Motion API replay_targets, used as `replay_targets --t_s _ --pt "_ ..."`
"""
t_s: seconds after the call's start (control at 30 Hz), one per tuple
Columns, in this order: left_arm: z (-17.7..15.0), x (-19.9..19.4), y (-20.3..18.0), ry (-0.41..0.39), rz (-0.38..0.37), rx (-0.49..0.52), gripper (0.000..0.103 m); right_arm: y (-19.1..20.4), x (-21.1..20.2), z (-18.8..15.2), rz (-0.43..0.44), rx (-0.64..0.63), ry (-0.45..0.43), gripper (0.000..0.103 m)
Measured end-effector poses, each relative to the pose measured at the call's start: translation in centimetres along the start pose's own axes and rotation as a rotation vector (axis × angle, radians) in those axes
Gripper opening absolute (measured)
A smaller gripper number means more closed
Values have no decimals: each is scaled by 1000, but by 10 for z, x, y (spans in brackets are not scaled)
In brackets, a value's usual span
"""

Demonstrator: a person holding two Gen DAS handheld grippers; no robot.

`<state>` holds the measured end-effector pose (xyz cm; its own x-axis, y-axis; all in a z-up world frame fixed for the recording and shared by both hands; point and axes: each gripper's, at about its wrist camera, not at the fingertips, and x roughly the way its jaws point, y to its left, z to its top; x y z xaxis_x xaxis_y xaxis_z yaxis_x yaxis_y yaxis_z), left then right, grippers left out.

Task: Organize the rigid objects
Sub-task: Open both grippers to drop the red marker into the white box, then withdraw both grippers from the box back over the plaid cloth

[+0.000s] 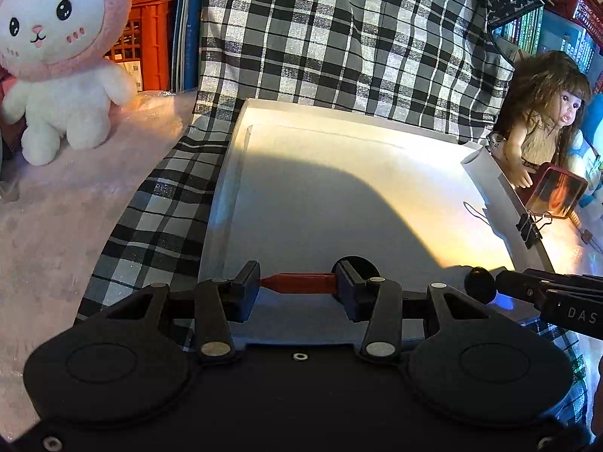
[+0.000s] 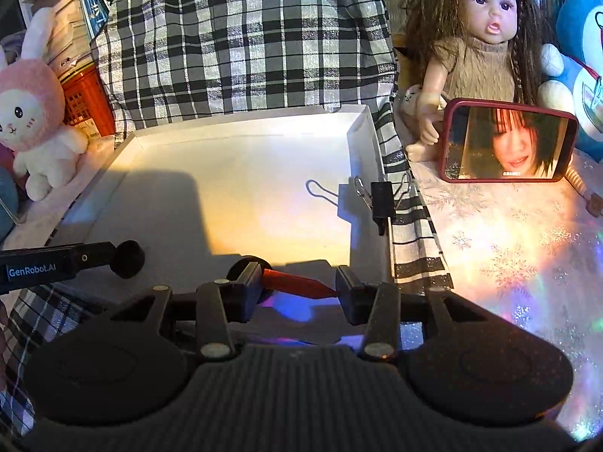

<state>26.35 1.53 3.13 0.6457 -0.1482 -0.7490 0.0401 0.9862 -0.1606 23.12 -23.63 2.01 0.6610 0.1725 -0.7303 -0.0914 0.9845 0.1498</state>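
Note:
A red rod-like tool with a black round end spans between the fingers of my left gripper, low over the near part of the white tray. In the right wrist view a similar red tapered piece with a black round end lies between the fingers of my right gripper, over the tray's near right corner. Each gripper seems shut on its red piece. A black knob on a bar enters from the left. The right gripper's body shows in the left wrist view.
A black binder clip grips the tray's right wall. A checked cloth lies under and behind the tray. A pink-white plush stands at left. A doll and red-framed phone stand at right.

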Motion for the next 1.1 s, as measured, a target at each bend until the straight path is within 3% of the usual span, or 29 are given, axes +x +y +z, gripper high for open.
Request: replay_targets --t_s 0.17,0.23,0.43,0.77,1.1 --pt "-1 0 -1 -10 4 18 45 -4 2 0 5 18 2 53" --pt "-1 0 -1 -12 0 22 50 -5 2 0 8 26 -1 61" --pt "-2 -7 -3 -37 -14 18 69 -8 -3 0 24 47 -24 69" --pt "-16 -37 -6 -84 -34 44 77 -4 -25 -9 36 32 -68 79" --pt "-52 -83 -8 -155 -60 104 81 12 -64 -38 37 -63 -145 87"
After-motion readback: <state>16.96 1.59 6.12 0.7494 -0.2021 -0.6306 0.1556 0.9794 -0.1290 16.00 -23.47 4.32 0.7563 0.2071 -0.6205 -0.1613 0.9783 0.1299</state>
